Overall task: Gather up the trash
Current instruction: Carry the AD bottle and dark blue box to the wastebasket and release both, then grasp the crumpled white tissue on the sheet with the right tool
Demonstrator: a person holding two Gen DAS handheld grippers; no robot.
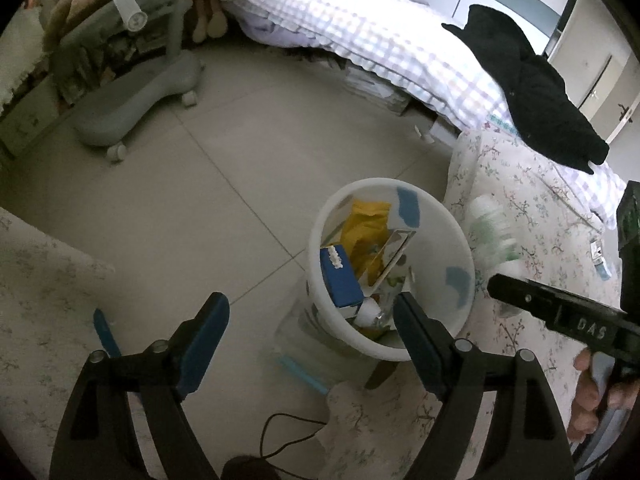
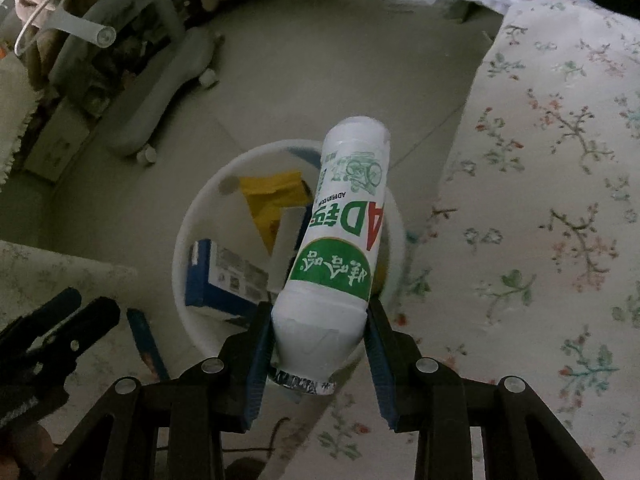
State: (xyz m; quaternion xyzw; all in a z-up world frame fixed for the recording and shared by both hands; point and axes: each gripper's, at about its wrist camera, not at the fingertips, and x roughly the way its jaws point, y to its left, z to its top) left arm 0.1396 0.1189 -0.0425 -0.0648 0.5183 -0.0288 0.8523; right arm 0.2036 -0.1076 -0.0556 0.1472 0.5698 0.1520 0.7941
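A white trash bin (image 1: 448, 236) stands on the tiled floor and holds a blue box (image 1: 340, 280), yellow packaging (image 1: 366, 228) and other scraps. My left gripper (image 1: 312, 316) is open and empty, hovering above the bin's near rim. My right gripper (image 2: 320, 320) is shut on a white bottle with a green label (image 2: 344, 236), gripped near its foil-sealed neck and held above the bin (image 2: 188, 236). The bottle shows blurred in the left wrist view (image 1: 492, 232) beside the bin's right rim, ahead of the right gripper's black body (image 1: 560, 312).
A floral-covered surface (image 1: 532, 208) lies right of the bin, another floral surface (image 1: 36, 296) lies to the left. A bed with checked bedding (image 1: 360, 32) and a black garment (image 1: 532, 88) is behind. A grey wheeled chair base (image 1: 140, 96) stands far left. A black cable (image 1: 288, 436) lies on the floor.
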